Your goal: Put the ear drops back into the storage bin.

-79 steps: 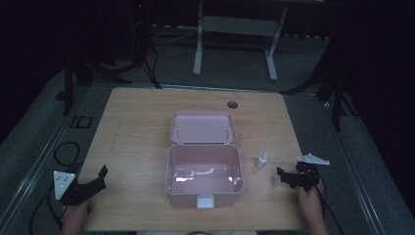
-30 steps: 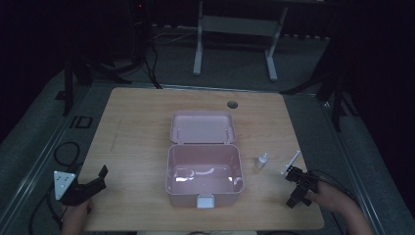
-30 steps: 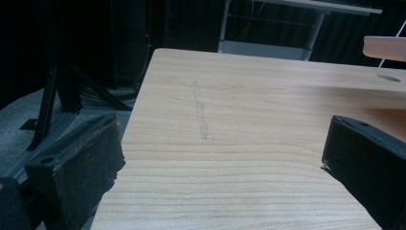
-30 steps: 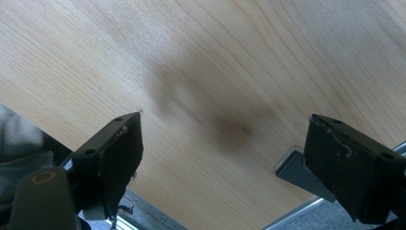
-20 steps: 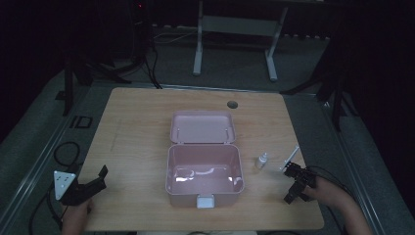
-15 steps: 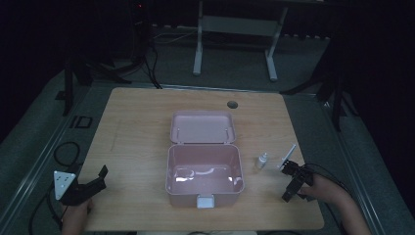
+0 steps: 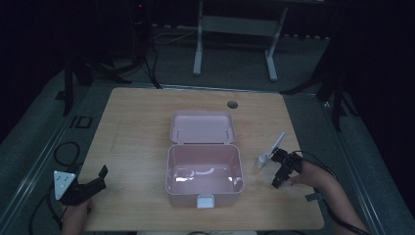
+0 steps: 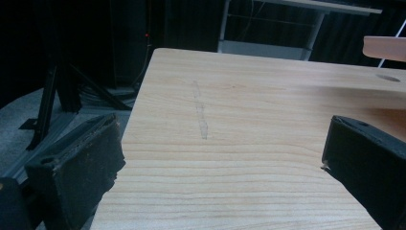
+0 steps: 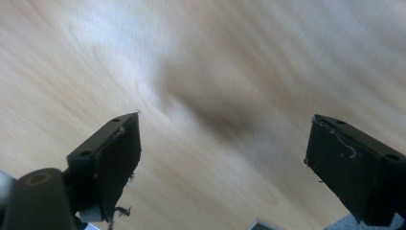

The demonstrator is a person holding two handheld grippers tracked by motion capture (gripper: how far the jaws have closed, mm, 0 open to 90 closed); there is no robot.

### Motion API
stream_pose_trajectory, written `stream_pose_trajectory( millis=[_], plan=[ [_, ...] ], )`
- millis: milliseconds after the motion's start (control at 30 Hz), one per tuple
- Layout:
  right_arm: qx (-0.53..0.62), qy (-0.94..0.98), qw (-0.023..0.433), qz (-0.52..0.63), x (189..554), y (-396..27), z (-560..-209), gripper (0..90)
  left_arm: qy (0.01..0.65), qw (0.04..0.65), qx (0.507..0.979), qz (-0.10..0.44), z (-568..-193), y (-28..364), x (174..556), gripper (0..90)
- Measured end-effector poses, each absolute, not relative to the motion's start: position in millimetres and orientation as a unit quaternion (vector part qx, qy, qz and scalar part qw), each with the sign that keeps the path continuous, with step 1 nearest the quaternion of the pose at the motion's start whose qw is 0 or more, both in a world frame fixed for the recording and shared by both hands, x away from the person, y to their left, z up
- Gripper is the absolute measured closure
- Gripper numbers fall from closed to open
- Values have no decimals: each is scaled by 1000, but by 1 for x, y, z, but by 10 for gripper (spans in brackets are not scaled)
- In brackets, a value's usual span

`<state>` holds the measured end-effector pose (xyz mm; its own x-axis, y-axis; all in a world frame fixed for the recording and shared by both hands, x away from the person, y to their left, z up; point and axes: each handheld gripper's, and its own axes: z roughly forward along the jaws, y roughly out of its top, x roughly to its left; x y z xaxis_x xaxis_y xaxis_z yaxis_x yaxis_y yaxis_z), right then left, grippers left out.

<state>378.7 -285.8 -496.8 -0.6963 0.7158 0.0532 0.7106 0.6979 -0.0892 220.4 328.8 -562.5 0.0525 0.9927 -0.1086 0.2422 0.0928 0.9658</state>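
The wooden bench (image 7: 142, 127) carried an open pink box (image 7: 204, 170) at its middle, lid back, nearly empty. Since a few seconds earlier the right gripper (image 7: 283, 169), jaws apart and empty, had swung in toward the small white bottle (image 7: 263, 160) just beside it, probably lining up a grasp. The left gripper (image 7: 88, 186) had stayed parked, jaws apart, at the near-left corner.

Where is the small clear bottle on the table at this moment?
In the high view, the small bottle stands on the table, right of the open pink box and just left of the right gripper.
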Motion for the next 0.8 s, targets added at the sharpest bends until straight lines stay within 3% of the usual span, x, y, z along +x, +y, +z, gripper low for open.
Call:
stream_pose_trajectory(
  millis=[467,800],
  plan=[
    [-417,-908,38,9,419,-262,-495,145,564,477,548,393,-562,329,220,5],
    [-417,-907,57,13,434,-244,-499,347,563,477,548,393,-562,329,220,5]
  ],
)
